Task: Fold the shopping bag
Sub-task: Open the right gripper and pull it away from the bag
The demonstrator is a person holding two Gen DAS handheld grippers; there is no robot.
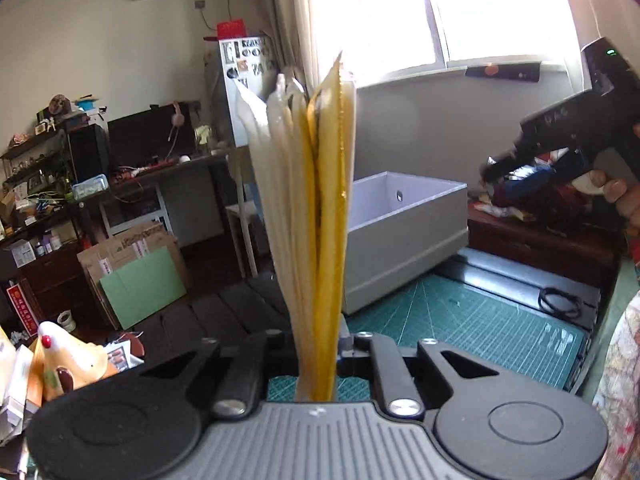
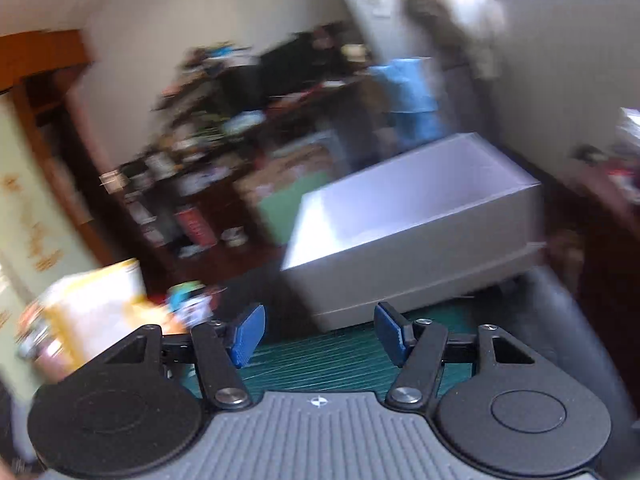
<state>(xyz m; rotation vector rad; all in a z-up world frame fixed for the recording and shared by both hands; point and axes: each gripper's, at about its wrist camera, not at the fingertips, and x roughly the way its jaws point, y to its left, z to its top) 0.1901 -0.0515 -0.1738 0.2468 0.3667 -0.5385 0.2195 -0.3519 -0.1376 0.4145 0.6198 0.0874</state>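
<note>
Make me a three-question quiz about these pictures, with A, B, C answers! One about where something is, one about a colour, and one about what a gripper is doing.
1. Where does the grey box stand?
A. at the far edge of the green cutting mat
B. on a shelf
C. on the window sill

2. What colour are the pads of the right gripper?
A. red
B. blue
C. yellow

3. What is the left gripper doing?
A. standing wide open
B. clamped on the folded shopping bag
C. holding a cup

Answers:
1 A, the box sits at the mat's far edge.
2 B, both pads show blue.
3 B, the cream and yellow bag stands up squeezed between its fingers.
</note>
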